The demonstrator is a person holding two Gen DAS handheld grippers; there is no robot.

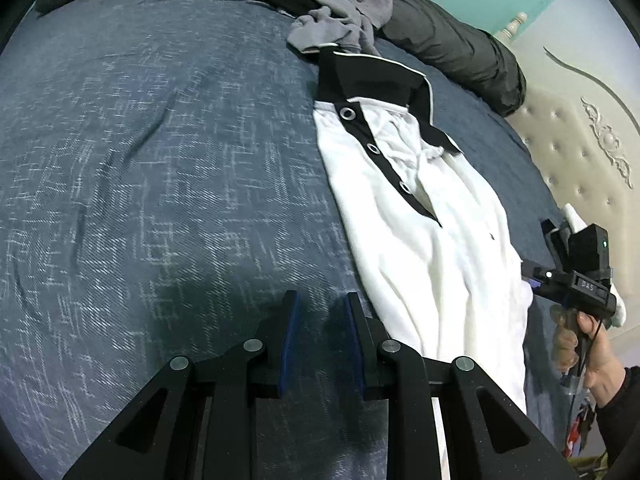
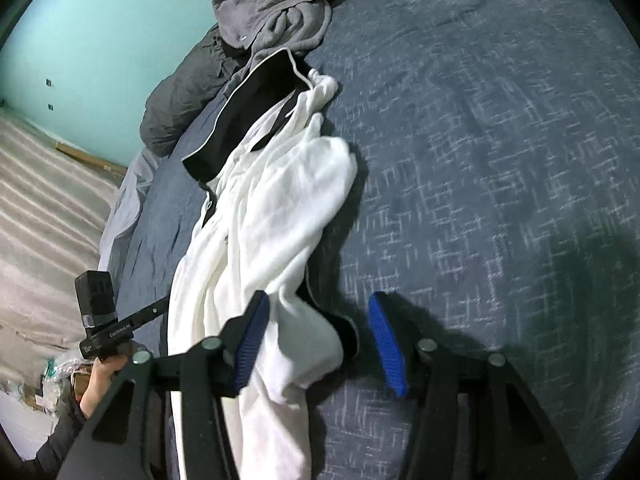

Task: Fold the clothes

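A white polo shirt (image 1: pixel 432 240) with a black collar and black button placket lies lengthwise on the blue bed cover, folded narrow. It also shows in the right wrist view (image 2: pixel 272 208). My left gripper (image 1: pixel 322 304) is open with a narrow gap and empty, just left of the shirt's lower edge. My right gripper (image 2: pixel 320 308) is wide open, its jaws on either side of the shirt's sleeve end with dark trim (image 2: pixel 320 344), not closed on it. The right gripper's body shows in the left wrist view (image 1: pixel 576 272); the left gripper's body shows in the right wrist view (image 2: pixel 108 320).
A grey crumpled garment (image 1: pixel 340 4) and a dark green one (image 1: pixel 452 44) lie at the far end of the bed, also in the right wrist view (image 2: pixel 272 4). A padded cream headboard (image 1: pixel 580 140) stands on one side. Blue bed cover (image 1: pixel 160 160) spreads beside the shirt.
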